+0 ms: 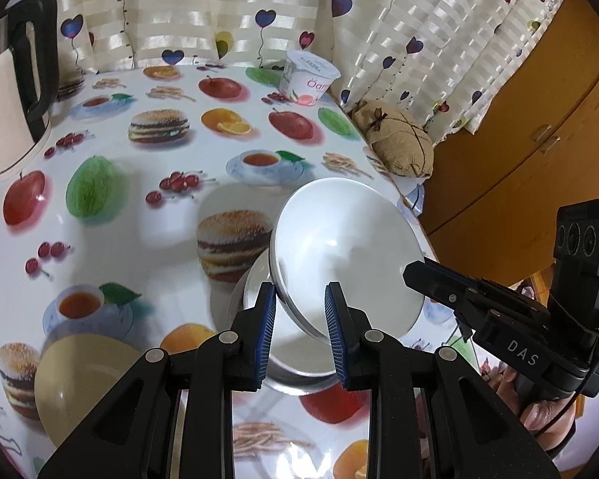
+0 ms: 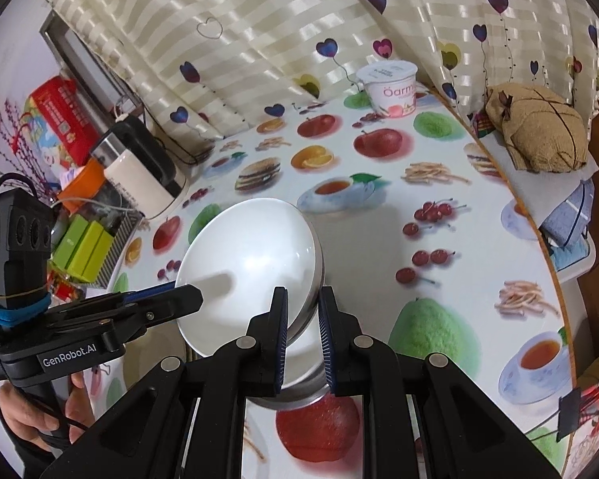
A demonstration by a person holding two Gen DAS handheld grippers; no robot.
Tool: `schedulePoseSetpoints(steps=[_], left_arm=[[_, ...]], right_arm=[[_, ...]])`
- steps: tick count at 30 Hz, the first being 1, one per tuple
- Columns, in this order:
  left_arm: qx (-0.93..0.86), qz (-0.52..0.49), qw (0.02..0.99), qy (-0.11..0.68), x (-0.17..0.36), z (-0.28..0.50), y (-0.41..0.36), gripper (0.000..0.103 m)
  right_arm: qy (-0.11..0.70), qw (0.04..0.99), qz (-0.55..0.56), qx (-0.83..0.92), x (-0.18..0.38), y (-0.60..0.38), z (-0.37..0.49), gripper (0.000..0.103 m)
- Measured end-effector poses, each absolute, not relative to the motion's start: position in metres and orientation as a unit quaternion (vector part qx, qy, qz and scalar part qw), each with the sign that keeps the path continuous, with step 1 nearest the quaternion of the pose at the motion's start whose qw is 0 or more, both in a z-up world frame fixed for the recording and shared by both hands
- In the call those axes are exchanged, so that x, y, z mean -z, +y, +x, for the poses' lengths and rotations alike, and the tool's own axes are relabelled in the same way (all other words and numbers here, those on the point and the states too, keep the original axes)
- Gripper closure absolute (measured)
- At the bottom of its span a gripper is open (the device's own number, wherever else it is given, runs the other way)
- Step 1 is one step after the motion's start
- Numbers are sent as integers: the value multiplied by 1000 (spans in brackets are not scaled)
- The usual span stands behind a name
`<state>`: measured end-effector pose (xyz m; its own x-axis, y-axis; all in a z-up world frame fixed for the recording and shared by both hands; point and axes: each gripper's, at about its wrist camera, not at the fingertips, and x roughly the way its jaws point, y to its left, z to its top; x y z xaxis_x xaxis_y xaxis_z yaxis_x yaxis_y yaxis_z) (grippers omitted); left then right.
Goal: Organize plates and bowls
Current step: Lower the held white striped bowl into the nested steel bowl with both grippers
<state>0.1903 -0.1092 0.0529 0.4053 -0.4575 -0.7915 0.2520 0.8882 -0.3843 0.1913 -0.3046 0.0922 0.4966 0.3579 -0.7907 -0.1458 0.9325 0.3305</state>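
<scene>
A white bowl (image 1: 351, 247) with a silvery outer shell hangs tilted above the fruit-print table (image 1: 147, 183), held from both sides. My left gripper (image 1: 299, 295) is shut on its near rim, with the wall between the blue pads. My right gripper (image 1: 413, 275) comes in from the right and clamps the opposite rim. In the right wrist view the bowl (image 2: 251, 255) opens toward the left, its rim pinched by my right gripper (image 2: 303, 295), while my left gripper (image 2: 191, 295) bites the far edge. A cream bowl (image 1: 88, 383) sits on the table at lower left.
A cream kettle (image 1: 16, 92) stands at the left. A yogurt cup (image 1: 309, 76) stands at the back by the curtain, and a brown pouch (image 1: 395, 139) lies off the table's right edge. Boxes (image 2: 84, 247) crowd the far left, and a wooden cabinet (image 1: 519, 119) is at the right.
</scene>
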Motion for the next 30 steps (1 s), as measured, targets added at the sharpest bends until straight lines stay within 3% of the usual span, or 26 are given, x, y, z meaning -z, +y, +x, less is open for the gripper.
schedulePoseSetpoints(steps=[30], left_arm=[[209,-99,823,518,-17,184,-106,77]], right_arm=[[517,835,101,-159,-52,-300,191,85]])
